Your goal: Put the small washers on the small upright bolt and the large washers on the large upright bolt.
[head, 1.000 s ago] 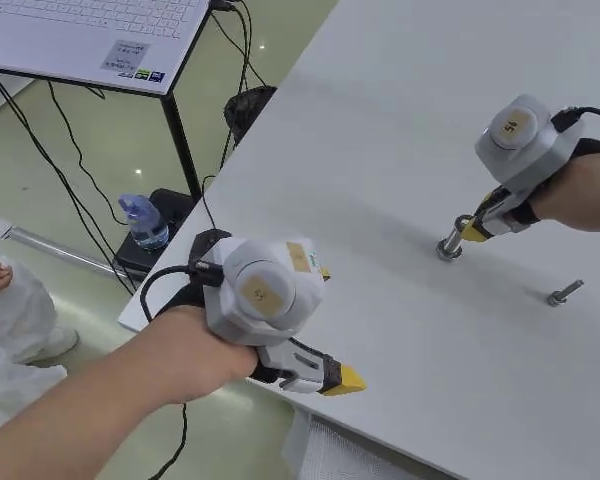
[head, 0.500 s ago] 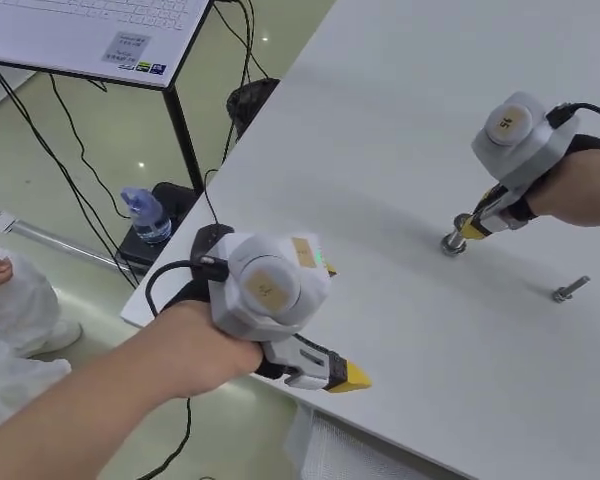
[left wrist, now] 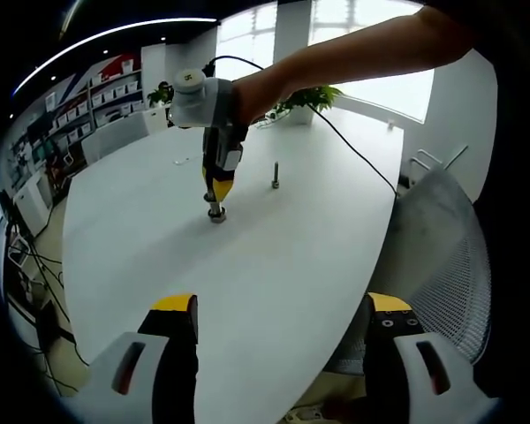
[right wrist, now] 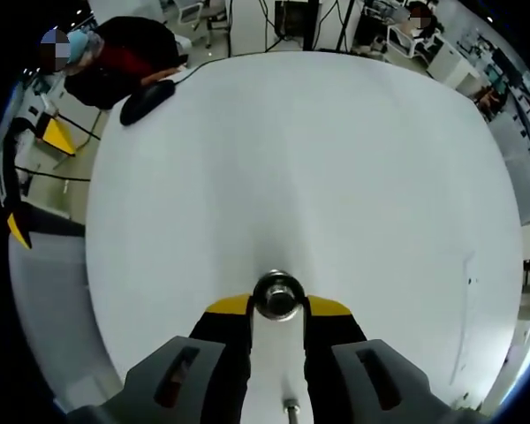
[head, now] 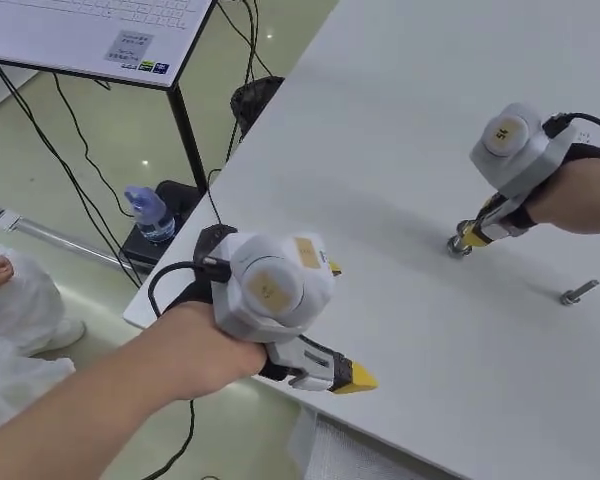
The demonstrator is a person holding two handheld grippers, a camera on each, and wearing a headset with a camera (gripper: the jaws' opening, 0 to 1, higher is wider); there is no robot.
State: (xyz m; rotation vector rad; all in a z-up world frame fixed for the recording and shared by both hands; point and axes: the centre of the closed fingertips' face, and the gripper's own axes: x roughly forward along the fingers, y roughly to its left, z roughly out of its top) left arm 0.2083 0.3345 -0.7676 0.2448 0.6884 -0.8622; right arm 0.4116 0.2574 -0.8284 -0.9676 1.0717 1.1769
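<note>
White table (head: 380, 120) carries both bolts. We note right gripper (head: 469, 237) tipped down over large bolt (left wrist: 216, 213), jaws flanking its top, presumably to seat washer. Washer itself too small to make out, and we cannot tell whether jaws are clamped or slack. Small bolt (head: 578, 293) stands near, untouched. Left gripper (left wrist: 281, 305) has jaws apart and empty at near edge, judged parked clear of work.

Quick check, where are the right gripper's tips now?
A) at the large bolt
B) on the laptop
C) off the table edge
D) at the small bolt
A: the yellow tips of the right gripper flank the large bolt; the small bolt stands apart from them.
</note>
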